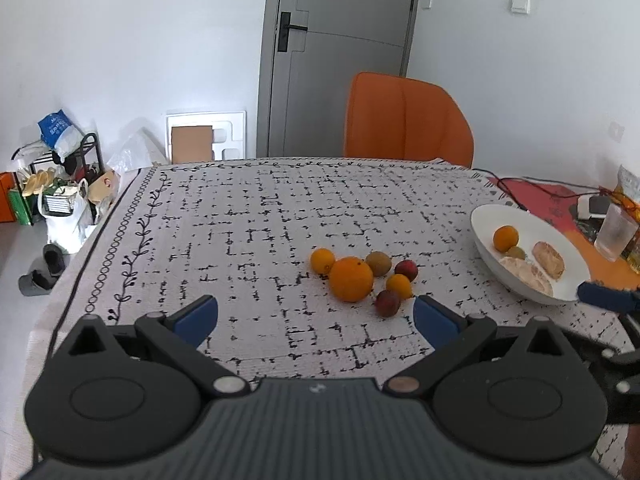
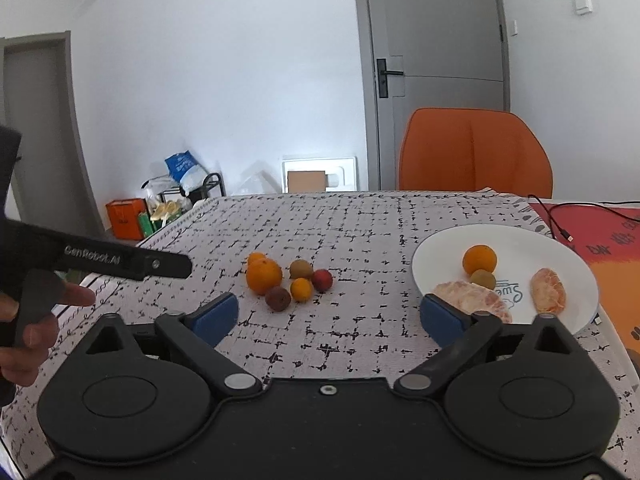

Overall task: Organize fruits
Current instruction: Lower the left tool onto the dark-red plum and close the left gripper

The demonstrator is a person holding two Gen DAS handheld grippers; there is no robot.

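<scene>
Loose fruits (image 2: 288,280) were clustered on the tablecloth (image 2: 360,220).
Both the left gripper (image 1: 316,316) and the right gripper (image 2: 328,318) were held wide open, empty.

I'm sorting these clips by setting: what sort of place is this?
Most likely a room in a home, a dining corner: a table under a black-and-white patterned tablecloth, an orange padded chair pushed up to it, and a grey interior door behind.
</scene>
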